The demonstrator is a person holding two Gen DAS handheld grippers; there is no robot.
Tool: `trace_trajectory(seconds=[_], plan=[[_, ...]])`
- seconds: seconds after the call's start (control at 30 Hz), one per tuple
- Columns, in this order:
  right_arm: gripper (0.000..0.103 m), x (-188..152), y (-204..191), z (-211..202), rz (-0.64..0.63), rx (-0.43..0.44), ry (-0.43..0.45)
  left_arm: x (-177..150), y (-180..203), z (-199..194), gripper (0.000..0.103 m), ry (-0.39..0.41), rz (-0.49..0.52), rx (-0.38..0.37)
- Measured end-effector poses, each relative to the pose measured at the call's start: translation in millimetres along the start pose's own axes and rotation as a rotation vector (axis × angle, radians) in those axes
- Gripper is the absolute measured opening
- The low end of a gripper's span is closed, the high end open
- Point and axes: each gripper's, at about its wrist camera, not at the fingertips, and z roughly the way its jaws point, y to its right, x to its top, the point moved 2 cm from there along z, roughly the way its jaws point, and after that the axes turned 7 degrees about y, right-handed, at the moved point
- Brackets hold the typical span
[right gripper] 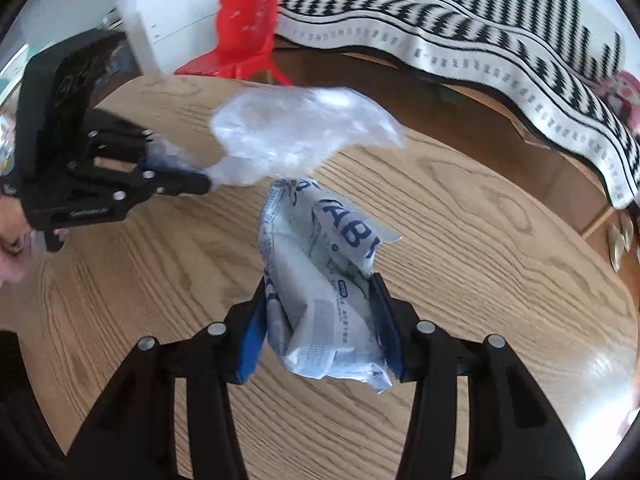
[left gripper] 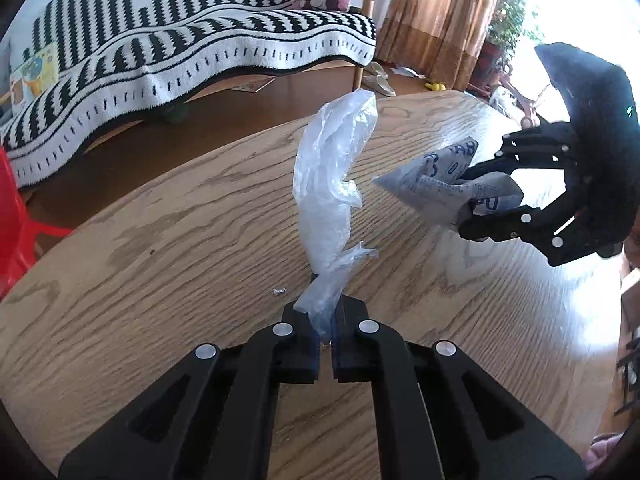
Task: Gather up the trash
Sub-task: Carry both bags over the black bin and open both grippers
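My left gripper (left gripper: 326, 320) is shut on the lower end of a crumpled clear plastic bag (left gripper: 334, 184), which stands up from the jaws above the wooden table (left gripper: 160, 248). The same bag (right gripper: 296, 136) shows in the right wrist view, stretching right from the left gripper (right gripper: 202, 180). My right gripper (right gripper: 320, 320) is shut on a crumpled white wrapper with blue print (right gripper: 320, 280), pressed between its blue pads. From the left wrist view, that wrapper (left gripper: 432, 188) sticks out leftward from the right gripper (left gripper: 468, 200) at the right.
A small white scrap (left gripper: 279, 291) lies on the table near the left fingers. A sofa with a black-and-white striped cover (left gripper: 180, 52) stands beyond the table. A red plastic chair (right gripper: 244, 36) is at the table's far side. Slippers (left gripper: 378, 80) lie on the floor.
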Motion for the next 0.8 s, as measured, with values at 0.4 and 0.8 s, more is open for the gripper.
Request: trace_trajectory(seconds=[0.4, 0.8], plan=[[0.048, -30, 12, -84, 0.072, -0.071, 0.062, 14, 40, -36, 0.003, 0.036, 0.026, 0.003], [0.048, -211, 32, -306, 0.385, -0.302, 0.213, -2, 271, -119, 0.003, 0.088, 0.138, -0.258]])
